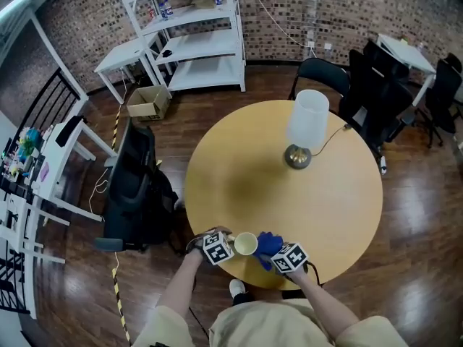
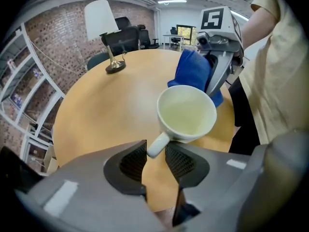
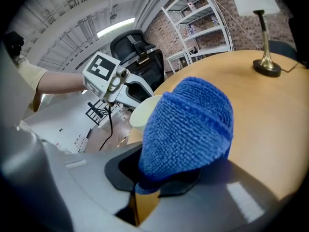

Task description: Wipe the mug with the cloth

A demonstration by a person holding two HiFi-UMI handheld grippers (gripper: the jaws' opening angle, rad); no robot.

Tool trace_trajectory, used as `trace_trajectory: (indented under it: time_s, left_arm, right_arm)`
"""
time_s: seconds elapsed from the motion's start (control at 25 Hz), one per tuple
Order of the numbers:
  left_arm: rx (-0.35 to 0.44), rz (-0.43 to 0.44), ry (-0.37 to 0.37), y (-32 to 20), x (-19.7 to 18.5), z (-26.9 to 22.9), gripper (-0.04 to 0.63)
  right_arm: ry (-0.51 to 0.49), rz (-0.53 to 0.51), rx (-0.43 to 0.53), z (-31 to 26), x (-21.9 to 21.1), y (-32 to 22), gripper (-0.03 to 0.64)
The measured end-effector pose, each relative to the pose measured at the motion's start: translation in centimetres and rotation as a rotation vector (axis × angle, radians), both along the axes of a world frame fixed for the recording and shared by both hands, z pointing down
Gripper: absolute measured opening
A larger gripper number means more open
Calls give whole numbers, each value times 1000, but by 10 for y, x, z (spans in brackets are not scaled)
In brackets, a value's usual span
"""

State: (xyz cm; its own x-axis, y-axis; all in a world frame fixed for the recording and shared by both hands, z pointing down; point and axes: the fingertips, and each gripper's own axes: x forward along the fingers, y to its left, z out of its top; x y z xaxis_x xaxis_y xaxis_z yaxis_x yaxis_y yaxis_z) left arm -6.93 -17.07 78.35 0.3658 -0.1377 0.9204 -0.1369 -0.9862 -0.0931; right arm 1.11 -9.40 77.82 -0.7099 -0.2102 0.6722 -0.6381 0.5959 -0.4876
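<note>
At the near edge of the table, the left gripper has its jaws clamped on the handle of the pale mug. The right gripper has its jaws pinching a bunched blue cloth just beside the mug. Wiping seems barely begun.

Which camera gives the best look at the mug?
The left gripper view: the mug fills the middle, its empty inside and handle plain. The head view shows it small, from above, beside the blue cloth. The right gripper view shows only a sliver of rim behind that cloth.
</note>
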Motion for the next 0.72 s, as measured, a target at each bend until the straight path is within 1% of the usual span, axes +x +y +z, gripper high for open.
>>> trace_trajectory:
  time_s: [0.08, 0.16, 0.24, 0.36, 0.52, 0.6, 0.72]
  left_arm:
    - [4, 0, 6, 0, 1, 0, 93]
    - [-4, -44, 22, 0, 1, -1, 85]
    - [-10, -116, 42, 2, 1, 0, 80]
    - [-4, -231, 59, 3, 1, -1, 83]
    - [-19, -355, 30, 11, 3, -2, 83]
    - [-37, -421, 28, 16, 3, -1, 83]
    - [-67, -511, 47, 23, 5, -1, 80]
  right_arm:
    - [18, 8, 8, -1, 0, -4, 58]
    - [32, 40, 16, -2, 2, -9, 58]
    - [38, 71, 21, -2, 6, -12, 58]
    - [56, 79, 33, -2, 8, -15, 58]
    - [84, 87, 50, -3, 13, -13, 58]
    - [86, 83, 56, -3, 14, -10, 58]
    - [89, 50, 70, -2, 11, -2, 58]
